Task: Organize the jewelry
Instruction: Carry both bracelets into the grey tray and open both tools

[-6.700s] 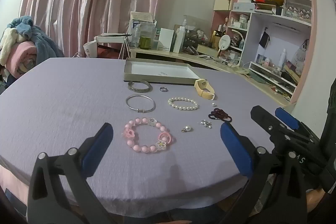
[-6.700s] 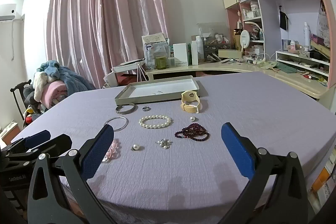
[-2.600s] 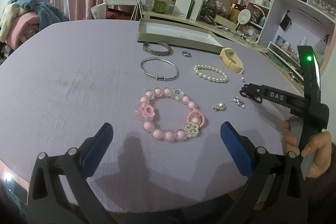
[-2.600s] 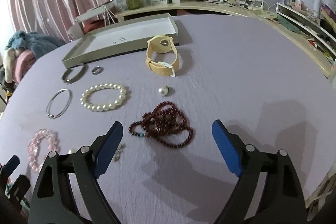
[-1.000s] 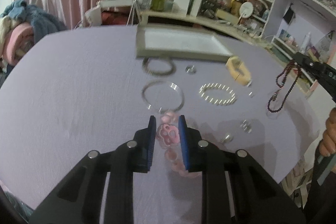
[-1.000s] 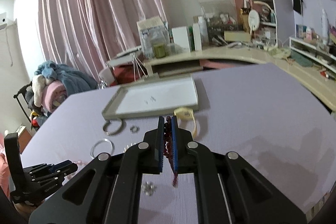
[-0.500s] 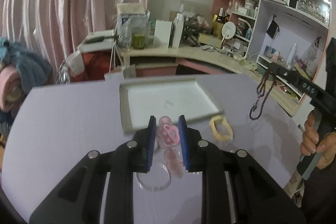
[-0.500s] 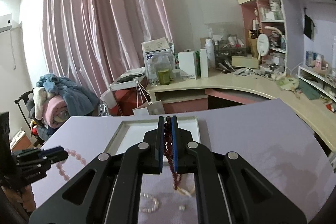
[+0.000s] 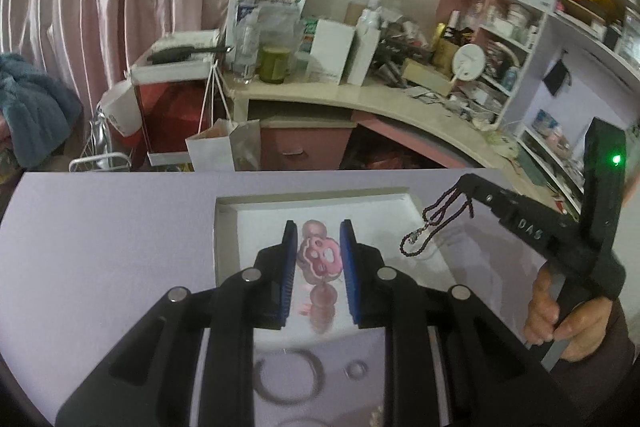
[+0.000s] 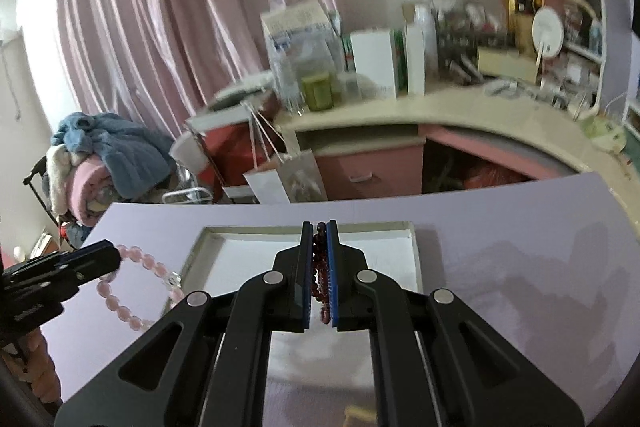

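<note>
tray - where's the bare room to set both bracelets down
The tray floor looks bare white from wall to wall, under both tongs. Lavender tablecloth left of the tray is bare too. Crowded: the strip in front of the tray, with the silver bangle and small ring.

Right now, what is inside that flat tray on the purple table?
The tray shows a bare white floor; no jewelry lies in it. The pink bracelet and dark red beads hang above it. The grippers hide part of the floor.
</note>
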